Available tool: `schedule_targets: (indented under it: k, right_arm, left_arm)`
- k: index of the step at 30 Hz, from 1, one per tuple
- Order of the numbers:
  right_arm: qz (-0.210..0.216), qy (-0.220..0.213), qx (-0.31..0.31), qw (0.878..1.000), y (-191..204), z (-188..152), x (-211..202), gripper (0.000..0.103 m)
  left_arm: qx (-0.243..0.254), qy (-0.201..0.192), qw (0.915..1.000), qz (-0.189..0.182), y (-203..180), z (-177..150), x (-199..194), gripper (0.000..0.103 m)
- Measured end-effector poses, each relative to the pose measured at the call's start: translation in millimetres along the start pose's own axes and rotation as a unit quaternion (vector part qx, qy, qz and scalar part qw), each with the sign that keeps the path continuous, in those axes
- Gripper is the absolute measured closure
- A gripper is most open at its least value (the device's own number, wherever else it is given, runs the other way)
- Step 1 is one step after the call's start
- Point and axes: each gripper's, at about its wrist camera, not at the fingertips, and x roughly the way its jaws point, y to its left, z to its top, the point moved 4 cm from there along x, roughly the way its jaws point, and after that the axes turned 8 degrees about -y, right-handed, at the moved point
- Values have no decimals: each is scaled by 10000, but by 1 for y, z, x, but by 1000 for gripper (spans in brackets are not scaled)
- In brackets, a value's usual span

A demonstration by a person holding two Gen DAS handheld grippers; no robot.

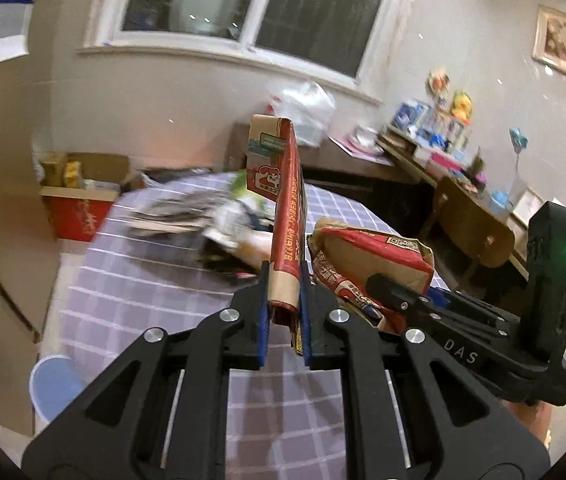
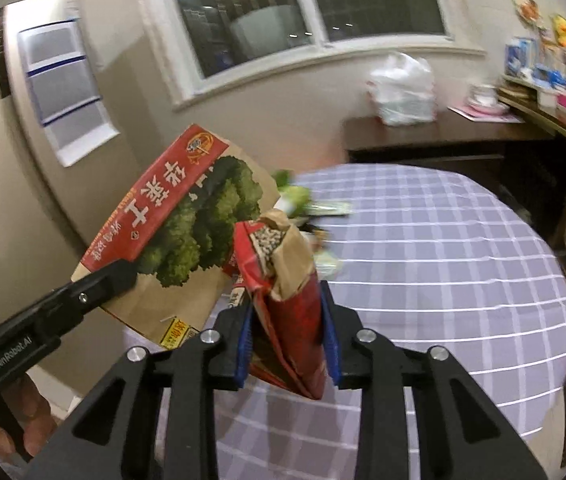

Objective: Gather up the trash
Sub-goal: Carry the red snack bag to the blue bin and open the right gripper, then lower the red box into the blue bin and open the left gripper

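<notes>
Snack bags (image 1: 287,216) pinched btwn both grippers' fingers (image 1: 264,312).

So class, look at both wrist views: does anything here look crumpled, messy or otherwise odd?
Yes. The red-and-brown paper snack bag in the right gripper is crumpled, its torn top gaping. The left gripper pinches a flattened red-and-brown paper bag. Behind them, wrappers lie in a blurred heap on the purple checked tablecloth.

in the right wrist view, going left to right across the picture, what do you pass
Left gripper → tree-print bag → seed bag in the right gripper → white plastic bag → yellow duck.
</notes>
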Motion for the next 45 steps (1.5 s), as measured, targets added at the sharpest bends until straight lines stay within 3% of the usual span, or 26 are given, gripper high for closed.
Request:
schedule_targets:
  k: [5, 12, 18, 23, 25, 26, 27, 30, 35, 45]
  right_arm:
    - [679, 86, -353, 9970, 88, -3, 11, 74]
    - [1488, 539, -933, 9830, 209, -36, 53, 74]
    - [1905, 1101, -1168, 9685, 276, -71, 103, 74]
    - [2070, 1443, -1393, 9576, 321, -106, 151, 73]
    - [2050, 1417, -1505, 9567, 334, -119, 175, 65]
    - [1972, 1444, -1604, 9563, 338, -125, 185, 56]
    - [1904, 1480, -1656, 9563, 342, -132, 194, 38]
    - [1905, 1718, -1598, 9532, 345, -151, 214, 36]
    - [1834, 1854, -1598, 9521, 341, -163, 225, 31]
    - [1559, 1558, -1731, 9599, 336, -165, 222, 24]
  left_arm:
    - [-75, -316, 9961, 823, 53, 7, -58, 91]
    - [-600, -224, 9819, 1782, 157, -4, -111, 91]
    - [-1184, 140, 9586, 2584, 257, -39, -123, 91]
    - [-1707, 543, 9370, 3000, 328, -74, -112, 91]
    - [-1869, 695, 9298, 3092, 348, -87, -103, 91]
    - [-1954, 793, 9255, 3146, 358, -95, -98, 91]
    - [-1999, 853, 9231, 3171, 365, -100, -94, 91]
    - [-2146, 1104, 9155, 3219, 383, -116, -78, 91]
    - [-2206, 1323, 9119, 3197, 401, -133, -57, 90]
    - [-2229, 1580, 9088, 3155, 418, -156, -39, 90]
